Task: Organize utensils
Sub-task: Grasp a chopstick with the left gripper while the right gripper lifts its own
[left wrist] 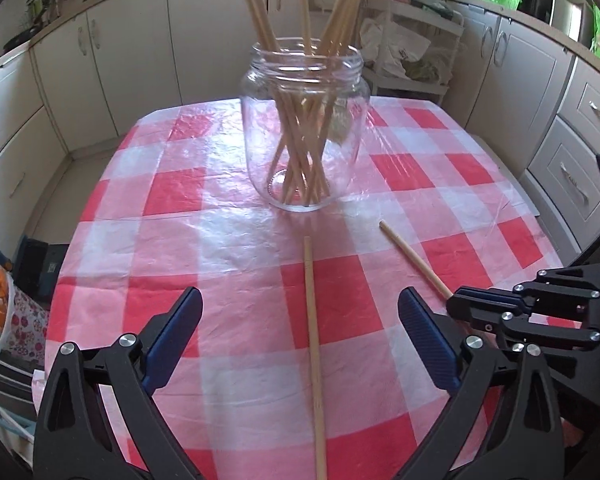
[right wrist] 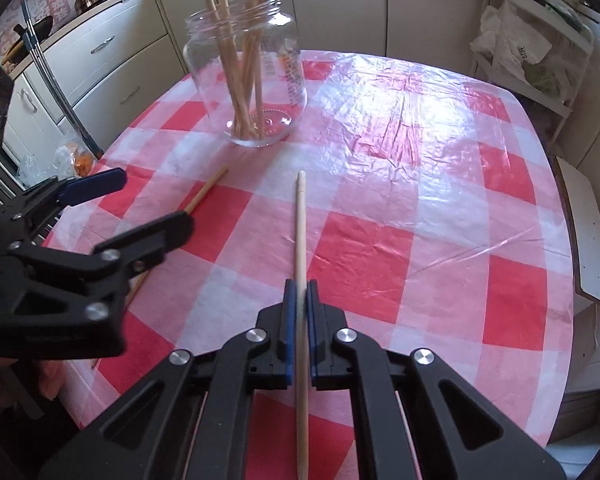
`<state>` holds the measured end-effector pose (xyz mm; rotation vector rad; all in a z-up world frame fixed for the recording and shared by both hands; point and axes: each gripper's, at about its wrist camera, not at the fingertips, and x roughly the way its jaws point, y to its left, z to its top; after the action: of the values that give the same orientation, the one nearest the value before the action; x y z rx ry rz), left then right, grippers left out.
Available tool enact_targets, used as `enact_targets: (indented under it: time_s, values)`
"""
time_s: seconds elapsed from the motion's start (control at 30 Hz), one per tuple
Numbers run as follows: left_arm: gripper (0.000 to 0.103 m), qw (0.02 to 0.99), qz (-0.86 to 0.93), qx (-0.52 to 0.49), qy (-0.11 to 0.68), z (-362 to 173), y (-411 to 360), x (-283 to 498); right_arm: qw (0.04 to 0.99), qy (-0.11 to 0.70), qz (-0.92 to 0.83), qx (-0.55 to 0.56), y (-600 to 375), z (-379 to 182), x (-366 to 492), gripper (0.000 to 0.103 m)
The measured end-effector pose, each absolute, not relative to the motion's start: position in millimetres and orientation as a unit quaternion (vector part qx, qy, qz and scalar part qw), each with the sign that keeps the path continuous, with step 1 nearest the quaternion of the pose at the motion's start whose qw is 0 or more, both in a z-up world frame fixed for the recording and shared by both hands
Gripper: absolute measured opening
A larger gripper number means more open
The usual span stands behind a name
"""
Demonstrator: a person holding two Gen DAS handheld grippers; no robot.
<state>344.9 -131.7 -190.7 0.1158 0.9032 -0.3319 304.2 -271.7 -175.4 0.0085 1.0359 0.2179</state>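
Gripping: the right gripper [right wrist: 299,300] has its blue pads closed tight on 1 long pale wooden chopstick [right wrist: 300,216], which points ahead toward the jar.
Left gripper [left wrist: 300,312]: jaws spread wide, nothing between the pads; the second pale wooden chopstick [left wrist: 314,340] lies flat on the red-and-white checked plastic tablecloth [left wrist: 220,240] between its fingers.
Jar: the clear glass jar [left wrist: 304,128] stands upright near the table's far side, already holding a bundle of chopsticks.
Advice: lift the held stick clear, tip it upright, and lower its end into a gap at the mouth.
Risk: a loose pinch may let the stick swivel; the bundle could block entry.
Left next: lower and close on the stick's middle.
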Motion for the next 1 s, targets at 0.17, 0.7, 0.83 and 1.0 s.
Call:
enact_targets:
  time_s: [0.17, 0.7, 0.83, 1.0]
  values:
    - [0.091, 0.882, -0.16, 0.059, 0.44, -194.6, -136.8, 348.3, 0.866, 0.488, 0.111, 0.0, -269.2, -176.3, 315.5, 0.006]
    - [0.011, 0.865, -0.195, 0.05, 0.46, -206.2, -146.7, 350.2, 0.862, 0.492, 0.125, 0.006, -270.4, -175.3, 326.0, 0.006]
    - [0.005, 0.861, -0.21, 0.052, 0.46, -206.3, -148.8, 349.3, 0.862, 0.491, 0.127, 0.002, -270.6, -175.7, 324.6, 0.006]
    - [0.004, 0.858, -0.229, 0.03, 0.458, -201.6, -140.0, 346.3, 0.857, 0.496, 0.132, 0.047, -280.8, -176.8, 318.8, 0.006]
